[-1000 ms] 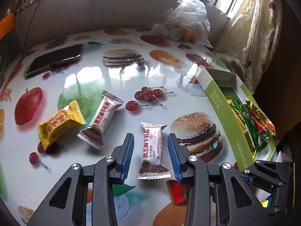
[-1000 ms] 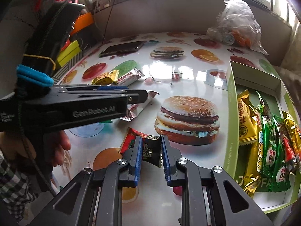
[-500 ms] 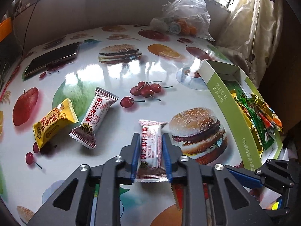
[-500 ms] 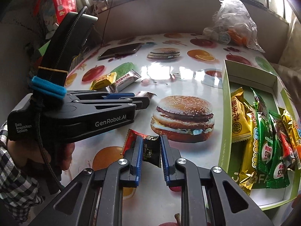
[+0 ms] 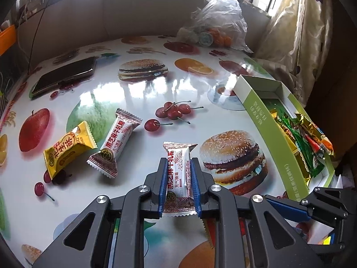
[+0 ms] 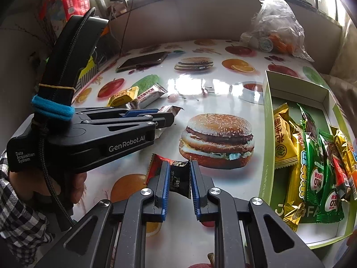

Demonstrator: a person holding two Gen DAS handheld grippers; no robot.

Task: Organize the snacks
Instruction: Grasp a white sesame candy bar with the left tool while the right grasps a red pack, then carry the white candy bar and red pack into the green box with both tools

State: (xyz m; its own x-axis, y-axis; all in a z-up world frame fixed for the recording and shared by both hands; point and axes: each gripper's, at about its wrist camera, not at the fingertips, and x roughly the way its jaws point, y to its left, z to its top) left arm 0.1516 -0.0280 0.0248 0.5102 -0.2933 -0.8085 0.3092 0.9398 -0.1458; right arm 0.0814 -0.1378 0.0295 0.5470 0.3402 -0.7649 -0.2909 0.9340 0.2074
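My left gripper (image 5: 178, 172) is shut on a white and brown sesame candy packet (image 5: 178, 174) held just above the table. A second white and brown packet (image 5: 116, 143) and a yellow packet (image 5: 67, 149) lie on the table to its left. My right gripper (image 6: 178, 174) is shut on a red and black snack packet (image 6: 176, 174). The green box (image 6: 266, 156) with several snacks stands to the right; it also shows in the left wrist view (image 5: 265, 129). The left gripper (image 6: 165, 118) shows in the right wrist view with its packet.
A phone (image 5: 64, 76) lies at the far left of the fruit-and-burger print table (image 5: 125, 98). A clear plastic bag (image 5: 218, 29) of items sits at the back right. A curtain (image 5: 301, 33) hangs beyond the box.
My left gripper closed from open onto the sesame candy packet and lifted it slightly. My right gripper kept its hold on the red and black packet.
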